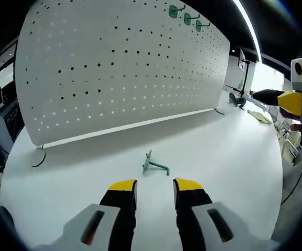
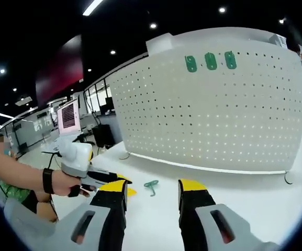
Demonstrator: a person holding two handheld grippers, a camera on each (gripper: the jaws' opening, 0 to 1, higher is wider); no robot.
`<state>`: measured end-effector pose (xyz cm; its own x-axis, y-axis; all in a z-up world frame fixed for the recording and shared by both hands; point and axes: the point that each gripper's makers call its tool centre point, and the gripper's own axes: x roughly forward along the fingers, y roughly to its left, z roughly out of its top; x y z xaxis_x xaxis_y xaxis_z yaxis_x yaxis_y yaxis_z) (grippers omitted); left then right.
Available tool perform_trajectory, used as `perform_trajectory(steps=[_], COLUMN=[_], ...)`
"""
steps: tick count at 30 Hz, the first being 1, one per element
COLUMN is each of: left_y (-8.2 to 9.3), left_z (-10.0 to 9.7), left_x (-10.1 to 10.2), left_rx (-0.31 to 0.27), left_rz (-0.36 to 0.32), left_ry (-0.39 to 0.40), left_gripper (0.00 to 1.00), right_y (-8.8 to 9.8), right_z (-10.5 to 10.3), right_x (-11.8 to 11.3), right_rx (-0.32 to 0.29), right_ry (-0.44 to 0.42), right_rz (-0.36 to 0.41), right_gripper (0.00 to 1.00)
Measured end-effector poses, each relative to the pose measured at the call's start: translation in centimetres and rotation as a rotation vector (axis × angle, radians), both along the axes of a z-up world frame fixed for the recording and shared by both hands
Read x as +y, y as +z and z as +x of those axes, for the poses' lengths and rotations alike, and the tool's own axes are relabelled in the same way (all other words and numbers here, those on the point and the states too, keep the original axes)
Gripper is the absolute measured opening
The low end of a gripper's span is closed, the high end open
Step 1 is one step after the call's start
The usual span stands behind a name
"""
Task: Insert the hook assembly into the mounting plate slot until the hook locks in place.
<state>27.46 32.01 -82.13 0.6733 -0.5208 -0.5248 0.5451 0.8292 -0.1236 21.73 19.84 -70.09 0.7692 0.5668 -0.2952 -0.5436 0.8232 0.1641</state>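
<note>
while both my tongs (image 1: 155,187) (image 2: 152,189) gape empty, the hook (image 1: 154,166) (image 2: 151,185) lies on the desk (image 1: 224,151) before the pegboard (image 1: 124,68).

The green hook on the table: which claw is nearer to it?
Left. The left claw sits just short of the green hook, which lies ahead between its open jaws. The right claw hangs farther back, jaws open.
</note>
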Motion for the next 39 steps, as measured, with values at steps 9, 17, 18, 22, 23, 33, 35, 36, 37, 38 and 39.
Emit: perform_trajectory(steps=[9,17,18,22,23,33,35,36,37,38,39], left_y=[-0.4,-1.1,-1.1,-1.5,-1.4,-2.3,-2.3,-2.3,-2.2,-2.2,-2.2], left_z=[1.2,2.0,2.1,2.4,2.5,3.0,3.0,3.0,3.1,3.1,3.1], left_x=[-0.3,-0.5,-0.5,-0.7,-0.8,-1.1,-1.1,-1.0,-1.0,-1.1,-1.2], left_rx=[0.000,0.001,0.002,0.010,0.006,0.027,0.025,0.023,0.021,0.018,0.017], left_rz=[-0.018,-0.018,-0.023,-0.027,-0.030,-0.041,-0.038,-0.033,-0.034,-0.040,-0.038], left_ry=[0.011,0.013,0.013,0.010,0.010,0.001,0.001,0.002,0.003,0.002,-0.003], left_gripper=[0.23,0.19,0.19,0.17,0.17,0.13,0.11,0.09,0.08,0.08,0.08], right_y=[-0.6,-1.1,-1.2,-1.2,-1.3,-2.1,-2.2,-2.3,-2.3,-2.3,-2.3], right_z=[-0.3,-0.4,-0.4,-0.3,-0.4,-1.0,-1.1,-1.1,-1.1,-1.2,-1.2], right_x=[0.3,0.2,0.3,0.7,0.8,0.8,0.8,0.7,0.8,0.8,0.9], right_rx=[0.021,0.031,0.036,0.039,0.041,0.065,0.068,0.070,0.074,0.075,0.073], right_ry=[0.015,0.019,0.021,0.030,0.032,0.042,0.038,0.034,0.036,0.037,0.036], right_rz=[-0.007,-0.031,-0.030,-0.022,-0.025,-0.025,-0.025,-0.024,-0.020,-0.017,-0.017], right_gripper=[0.38,0.38,0.38,0.38,0.38,0.38,0.38,0.38,0.38,0.38,0.38])
